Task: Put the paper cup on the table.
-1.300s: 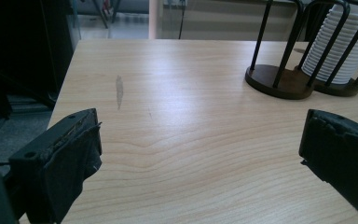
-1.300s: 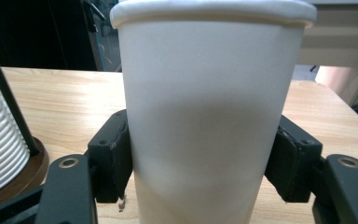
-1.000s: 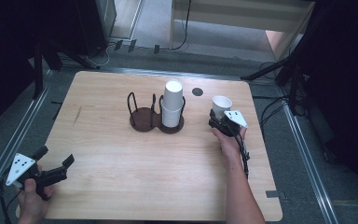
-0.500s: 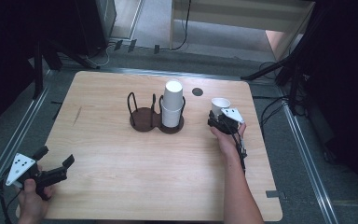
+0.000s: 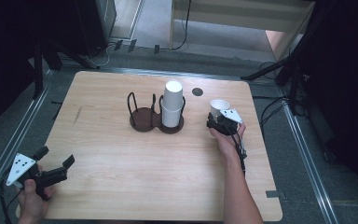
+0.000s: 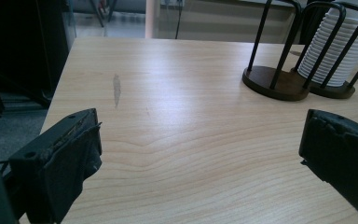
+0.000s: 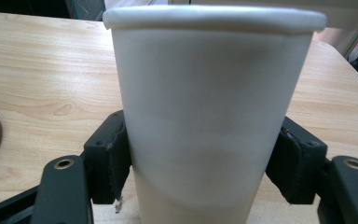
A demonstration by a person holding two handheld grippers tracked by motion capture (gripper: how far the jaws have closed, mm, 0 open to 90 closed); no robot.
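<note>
A: So, from the high view, what step is this?

B: Setting down, I'd judge. The right tongs [image 5: 217, 122] have the paper cup [image 5: 219, 106] between their tips, upright on the tabletop [image 5: 121, 186]. The cup holder [image 5: 144, 119] and its stack of cups [image 5: 172, 105] sit to their left. The right hand [image 5: 226, 137] wraps the tongs' body, forearm stretched forward.

A: And the left tongs [image 5: 56, 161]?

B: Spread wide with nothing between them, resting low at the near corner in the left hand [image 5: 30, 203]. In the left gripper view the holder stands well ahead of them, off to the right.

A: The right gripper view?

B: The tongs have just been opening, yet both pads [image 7: 114, 154] touch the cup's sides low down, pinching it lightly. Next they should widen further and back straight off, so the cup isn't tipped.
</note>
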